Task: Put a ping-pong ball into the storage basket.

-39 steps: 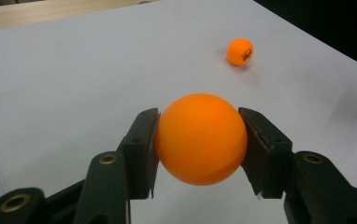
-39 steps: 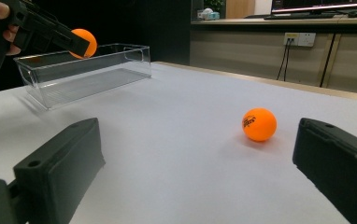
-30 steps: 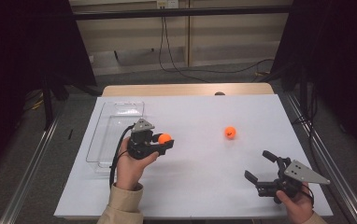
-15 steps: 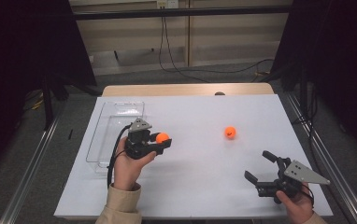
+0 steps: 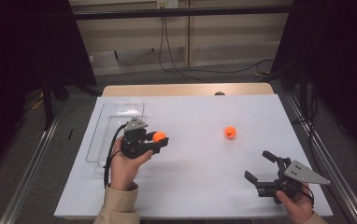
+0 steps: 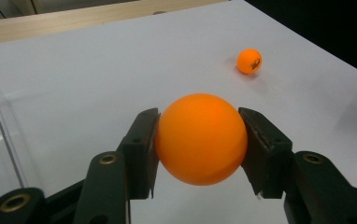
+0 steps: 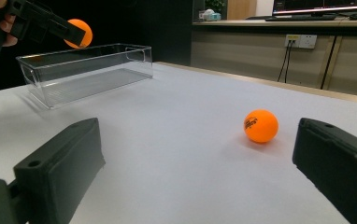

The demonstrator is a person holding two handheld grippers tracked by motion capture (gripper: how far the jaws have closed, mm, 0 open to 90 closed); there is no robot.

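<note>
Two orange balls (image 5: 159, 136) (image 5: 230, 132) (one with dark print), white table (image 5: 200, 154), black gripper (image 5: 160, 143).

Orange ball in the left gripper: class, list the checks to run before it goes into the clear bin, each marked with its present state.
1. Held ball clamped between both pads of the left gripper: ok.
2. Ball lifted off the table: ok.
3. Clear bin upright, top open: ok.
4. Ball already above the bin: not ok, beside it.
5. Right gripper open, away from the bin: ok.
6. Second ball resting on the table: ok.
</note>
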